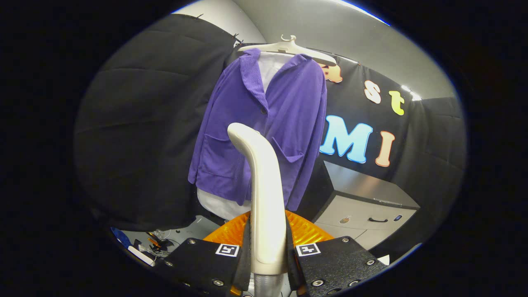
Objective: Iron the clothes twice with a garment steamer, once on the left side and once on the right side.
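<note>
So the gripper (267, 251) is clamping the steamer (264, 194) right now, both fingers pressing on the sides of its handle, and the cream-colored thing is sticking straight up between them with its curved head bending over toward the left. Beyond it, a purple jacket (264, 128) is hanging on a white hanger (288, 47) against the black cloth wall, with something white underneath peeking out at the collar and below the hem. The steamer head is sitting roughly in front of the jacket's lower middle, between the two pockets, but I can't tell if it's actually touching the fabric or just near it. Something orange and ribbed (305, 231) is showing just past the fingers at the steamer's base. Off to the right of the jacket, a grey cabinet (367, 206) with a dark handle is standing against the wall.
</note>
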`<state>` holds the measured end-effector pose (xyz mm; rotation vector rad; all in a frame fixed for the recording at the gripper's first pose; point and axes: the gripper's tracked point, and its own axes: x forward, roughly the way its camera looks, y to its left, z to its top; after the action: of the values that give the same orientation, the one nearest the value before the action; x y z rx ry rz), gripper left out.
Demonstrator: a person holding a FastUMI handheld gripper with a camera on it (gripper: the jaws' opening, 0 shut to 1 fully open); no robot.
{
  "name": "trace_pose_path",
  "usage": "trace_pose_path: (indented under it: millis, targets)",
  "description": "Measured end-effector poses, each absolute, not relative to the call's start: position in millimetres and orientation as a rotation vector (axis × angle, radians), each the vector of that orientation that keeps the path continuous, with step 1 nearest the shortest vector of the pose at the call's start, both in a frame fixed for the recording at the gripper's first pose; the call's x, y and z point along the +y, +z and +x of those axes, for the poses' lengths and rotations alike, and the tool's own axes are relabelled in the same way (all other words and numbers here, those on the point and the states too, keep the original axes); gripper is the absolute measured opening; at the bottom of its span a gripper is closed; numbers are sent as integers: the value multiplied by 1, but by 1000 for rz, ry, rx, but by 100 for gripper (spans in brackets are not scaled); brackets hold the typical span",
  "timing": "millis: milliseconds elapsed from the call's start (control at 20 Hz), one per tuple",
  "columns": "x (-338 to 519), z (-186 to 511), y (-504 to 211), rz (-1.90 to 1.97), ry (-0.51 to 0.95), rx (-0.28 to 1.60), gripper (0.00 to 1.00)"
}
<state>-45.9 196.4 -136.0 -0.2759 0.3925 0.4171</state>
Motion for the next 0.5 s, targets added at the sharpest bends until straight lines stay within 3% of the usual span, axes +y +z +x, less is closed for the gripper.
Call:
trace_pose_path:
  millis: [500]
  targets:
    - [249,-4,-59,-272,455,215,36]
